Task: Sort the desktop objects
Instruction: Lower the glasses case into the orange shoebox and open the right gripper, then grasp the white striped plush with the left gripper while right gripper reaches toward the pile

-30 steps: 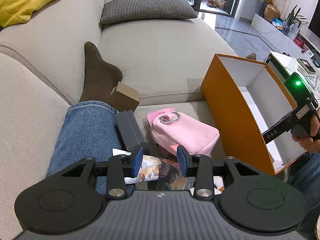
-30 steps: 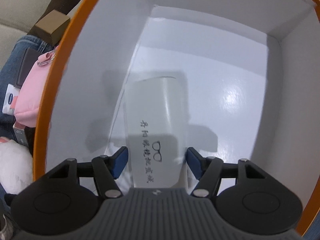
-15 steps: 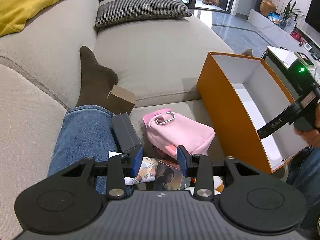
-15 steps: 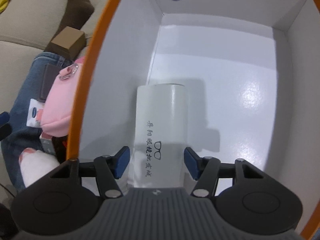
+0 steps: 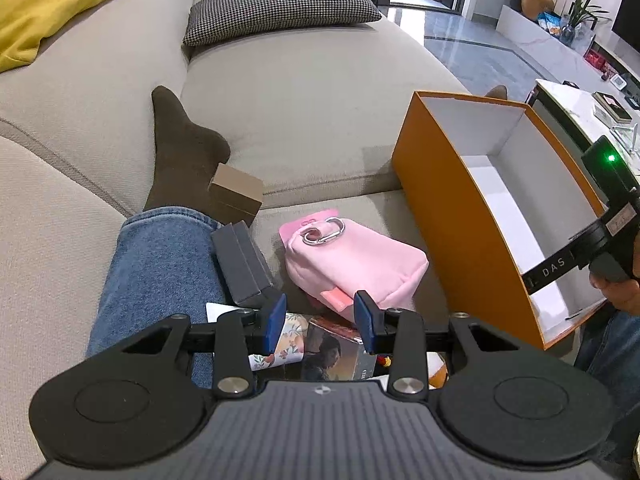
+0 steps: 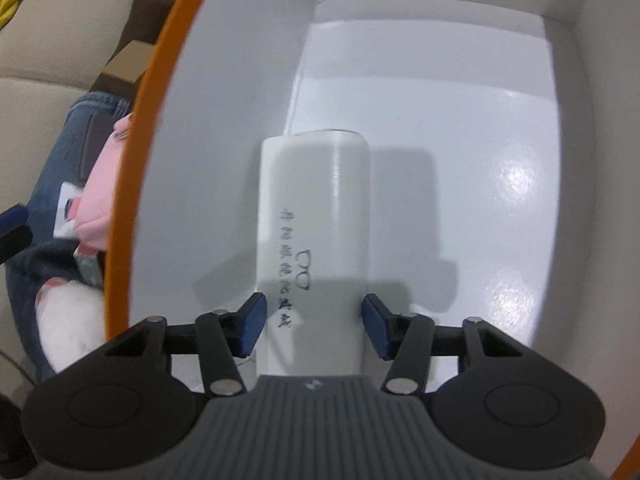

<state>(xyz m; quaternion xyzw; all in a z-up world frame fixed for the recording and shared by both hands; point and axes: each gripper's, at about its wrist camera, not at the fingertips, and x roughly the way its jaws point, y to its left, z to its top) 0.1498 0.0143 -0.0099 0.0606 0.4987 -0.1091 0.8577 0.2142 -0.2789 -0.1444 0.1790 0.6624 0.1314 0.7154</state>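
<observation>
The right tongs (image 6: 311, 322) reach into the orange box (image 5: 448, 216) on the sofa (image 5: 320, 92), their pads wide on either side of the white glasses case (image 6: 314, 216) and apparently just clear of it, so the case looks already set on the box floor and this step reads as the release. The left tongs (image 5: 320, 322) hover wide and empty over the remaining clutter: a pink pouch (image 5: 352, 260), a grey box (image 5: 244, 264), a small brown box (image 5: 236, 194) and printed cards beneath. The next move likely calls for drawing the right tongs straight back without nudging the case, then choosing another item.
</observation>
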